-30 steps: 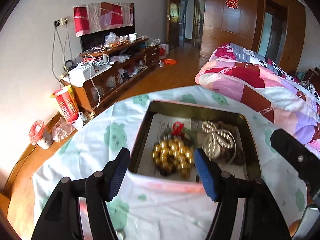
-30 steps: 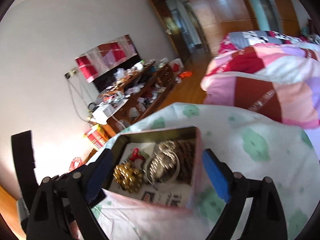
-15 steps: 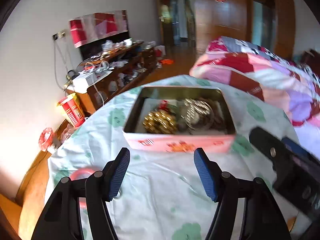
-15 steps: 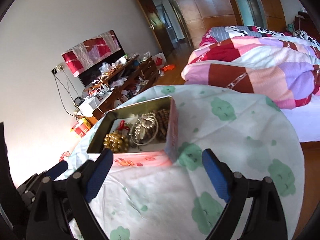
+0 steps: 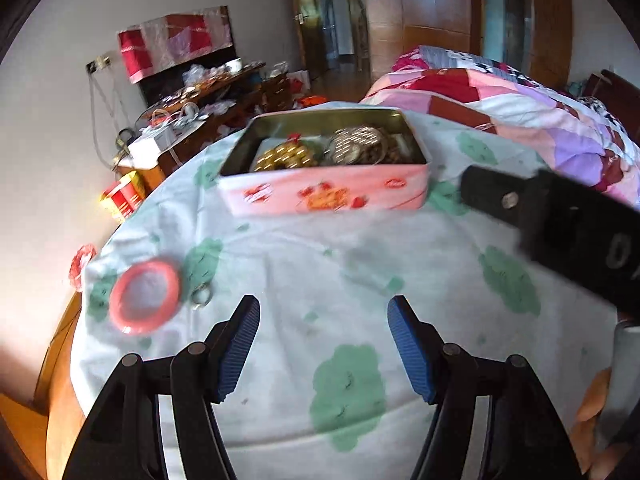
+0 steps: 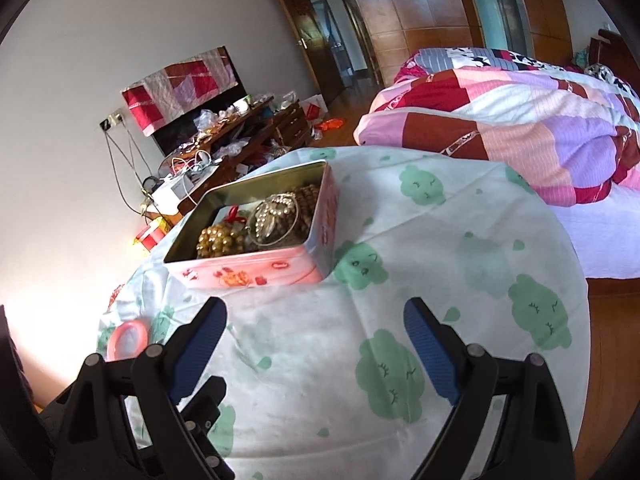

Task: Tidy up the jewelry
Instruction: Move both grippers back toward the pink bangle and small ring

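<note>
A pink tin box [image 5: 324, 194] [image 6: 256, 272] stands open on the round table, holding gold beads [image 5: 280, 158] [image 6: 220, 240], a pearly strand [image 5: 356, 146] [image 6: 276, 220] and brown beads [image 6: 308, 200]. A pink bangle [image 5: 145, 296] [image 6: 128, 338] lies left of my left gripper [image 5: 323, 344], with a small metal ring [image 5: 201, 296] beside it. Both the left gripper and my right gripper [image 6: 316, 344] are open, empty, and hang over bare cloth short of the box. The right gripper's black body [image 5: 560, 216] shows at the right of the left wrist view.
The table wears a white cloth with green cloud prints [image 5: 348, 392] [image 6: 420, 184]. A bed with a patchwork quilt [image 6: 520, 120] lies beyond on the right. A cluttered wooden TV bench [image 5: 208, 104] lines the left wall; a red and yellow box [image 5: 124, 198] stands on the floor.
Both grippers have drawn back from over the box toward the near side of the table. The pink bangle and small ring have come into view. Nothing was taken hold of.
</note>
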Available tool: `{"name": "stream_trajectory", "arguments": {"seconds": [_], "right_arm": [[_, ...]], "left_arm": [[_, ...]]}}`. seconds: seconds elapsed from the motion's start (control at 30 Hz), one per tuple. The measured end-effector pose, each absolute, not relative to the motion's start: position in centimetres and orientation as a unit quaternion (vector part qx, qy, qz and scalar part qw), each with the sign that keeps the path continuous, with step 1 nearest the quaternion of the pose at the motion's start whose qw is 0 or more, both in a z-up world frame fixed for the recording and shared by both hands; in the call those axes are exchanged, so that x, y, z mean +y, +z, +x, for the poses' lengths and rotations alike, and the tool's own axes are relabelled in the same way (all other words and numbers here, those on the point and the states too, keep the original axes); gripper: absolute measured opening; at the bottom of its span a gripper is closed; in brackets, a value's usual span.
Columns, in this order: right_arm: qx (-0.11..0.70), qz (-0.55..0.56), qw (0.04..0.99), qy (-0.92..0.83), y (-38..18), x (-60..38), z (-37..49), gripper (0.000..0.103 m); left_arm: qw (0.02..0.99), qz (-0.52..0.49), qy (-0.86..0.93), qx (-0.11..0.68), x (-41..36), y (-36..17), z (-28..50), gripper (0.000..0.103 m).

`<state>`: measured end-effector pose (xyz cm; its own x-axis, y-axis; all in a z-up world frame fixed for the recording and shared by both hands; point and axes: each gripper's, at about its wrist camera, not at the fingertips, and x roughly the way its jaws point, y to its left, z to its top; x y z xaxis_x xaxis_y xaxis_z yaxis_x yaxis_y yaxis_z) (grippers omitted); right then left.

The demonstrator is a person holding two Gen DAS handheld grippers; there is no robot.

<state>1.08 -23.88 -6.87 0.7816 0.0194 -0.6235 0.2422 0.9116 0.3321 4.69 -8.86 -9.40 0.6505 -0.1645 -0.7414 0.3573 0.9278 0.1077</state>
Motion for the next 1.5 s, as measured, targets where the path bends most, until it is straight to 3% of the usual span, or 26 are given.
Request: {"name": "stream_trajectory", "arguments": {"seconds": [1.1,1.4,1.5], "right_arm": [[0.332,0.129,0.935,-0.004,-6.7,-16.8,-0.5,0.092],[0.343,0.112,0.932,0.024,-7.2,-14.9,0.3,0.069],[0.352,0.109,0.928,0.047,-7.6,-13.9,1.1,0.068]], "left_arm": [[0.913,0.072,-0.057,0.398,-0.5,-9.2,3.4,0.067],[0.913,0.077,-0.031,0.4,1.5,-9.5,4.1,0.067],[0.911,0.07,-0.024,0.405,2.6,-9.7,4.6,0.067]]}}
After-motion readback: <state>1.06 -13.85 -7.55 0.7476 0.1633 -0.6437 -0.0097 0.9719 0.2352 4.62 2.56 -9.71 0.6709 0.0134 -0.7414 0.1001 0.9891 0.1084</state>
